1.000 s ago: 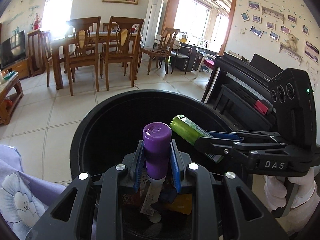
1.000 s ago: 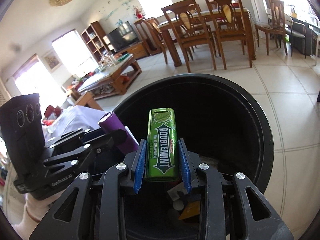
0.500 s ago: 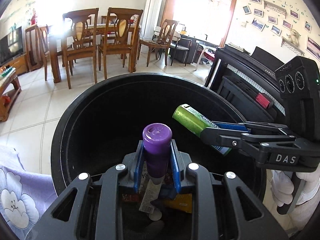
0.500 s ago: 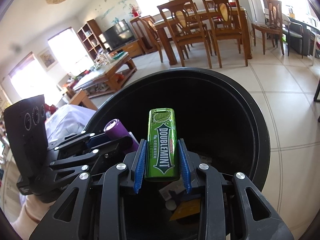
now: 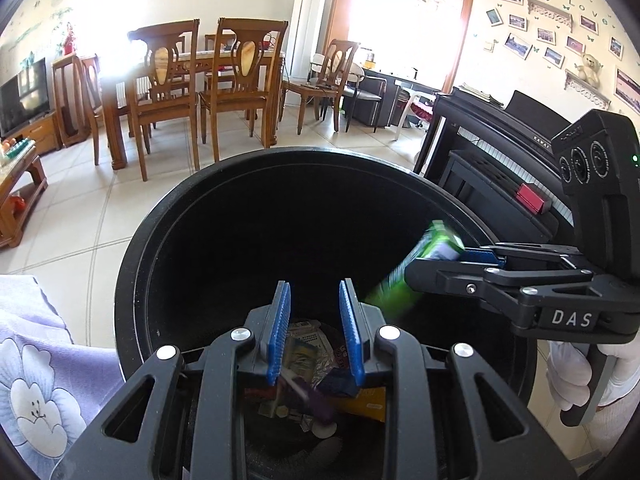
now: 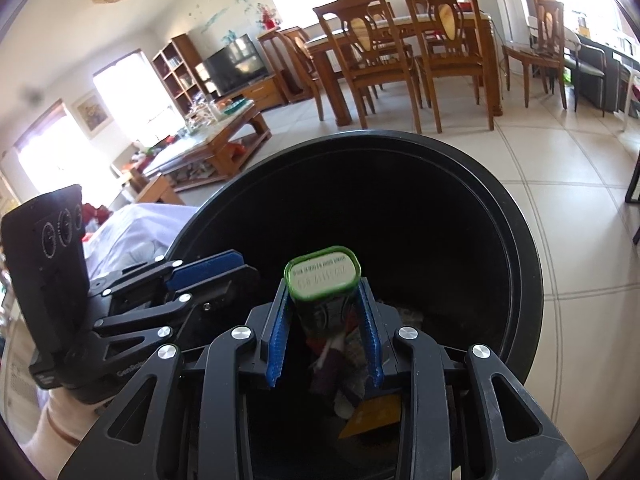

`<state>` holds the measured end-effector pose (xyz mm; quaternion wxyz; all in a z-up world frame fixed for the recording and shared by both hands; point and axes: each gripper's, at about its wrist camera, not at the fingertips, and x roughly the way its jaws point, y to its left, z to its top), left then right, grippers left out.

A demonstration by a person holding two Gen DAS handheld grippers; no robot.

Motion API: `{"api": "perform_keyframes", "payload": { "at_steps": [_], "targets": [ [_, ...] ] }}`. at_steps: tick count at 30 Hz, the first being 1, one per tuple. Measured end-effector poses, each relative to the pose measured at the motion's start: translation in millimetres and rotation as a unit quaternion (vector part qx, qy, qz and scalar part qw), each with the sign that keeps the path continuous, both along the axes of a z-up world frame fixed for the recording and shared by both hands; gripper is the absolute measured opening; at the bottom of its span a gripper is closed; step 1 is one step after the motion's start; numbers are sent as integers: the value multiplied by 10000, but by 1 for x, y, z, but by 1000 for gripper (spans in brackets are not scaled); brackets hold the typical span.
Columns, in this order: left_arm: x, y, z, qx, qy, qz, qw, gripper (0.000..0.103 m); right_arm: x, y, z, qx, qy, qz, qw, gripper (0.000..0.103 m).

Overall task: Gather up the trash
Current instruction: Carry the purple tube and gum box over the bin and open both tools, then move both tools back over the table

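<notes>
We hold both tools over the mouth of the black bin (image 5: 132, 248), the largest thing before us, which stands on the tiled floor (image 5: 72, 208) with its rim just under the fingers, so that whatever we let go should fall inside, not onto the tiles. Our left tool (image 5: 316, 330) has its blue pads wide apart with nothing between them, pointing straight down into the bin. Our right tool (image 6: 325, 330) comes in over the bin's right rim; its pads also stand apart, and the green gum pack (image 6: 323, 274) sits tipped between them, end-on to the camera and blurred in the left view, which we judge to mean it is slipping free and not gripped. Down on the bin's floor lies the trash already gathered: a purple tube (image 5: 310, 396) lying slantwise, blurred, a yellow packet (image 5: 368, 404) toward the right wall, a crumpled foil wrapper (image 5: 324, 362) and some paper scraps we cannot tell apart. A flowered purple cloth (image 5: 36, 380) lies just beside the bin's left wall.
</notes>
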<state>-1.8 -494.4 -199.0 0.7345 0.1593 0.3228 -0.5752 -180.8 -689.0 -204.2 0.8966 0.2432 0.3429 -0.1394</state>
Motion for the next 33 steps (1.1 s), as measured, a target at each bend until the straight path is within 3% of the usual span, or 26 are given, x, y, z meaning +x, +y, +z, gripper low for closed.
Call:
{"api": "perform_keyframes", "payload": {
  "at_steps": [9,17,19,21,26,33],
  "targets": [
    [2,15,9,-205,-31,78,9998,28,3,8,14,-151,-121,-30,9998,32],
    [6,75,37,-607,-237,404,9971,28,28,47,40,-378,-360,211,9984,52],
    [10,98,44,-675,-300,594,9955,37,40,64,46,-438,-409,400,9974,52],
    [18,125,53,-759,-397,859,9926,41,56,82,53,-484,-457,616,9959,52],
    [40,195,70,-814,-573,1543,9830,41,105,136,65,-516,-558,1202,9898,52],
    [79,291,85,-668,-848,2598,9596,42,174,227,74,-499,-662,2016,9760,52]
  ]
}}
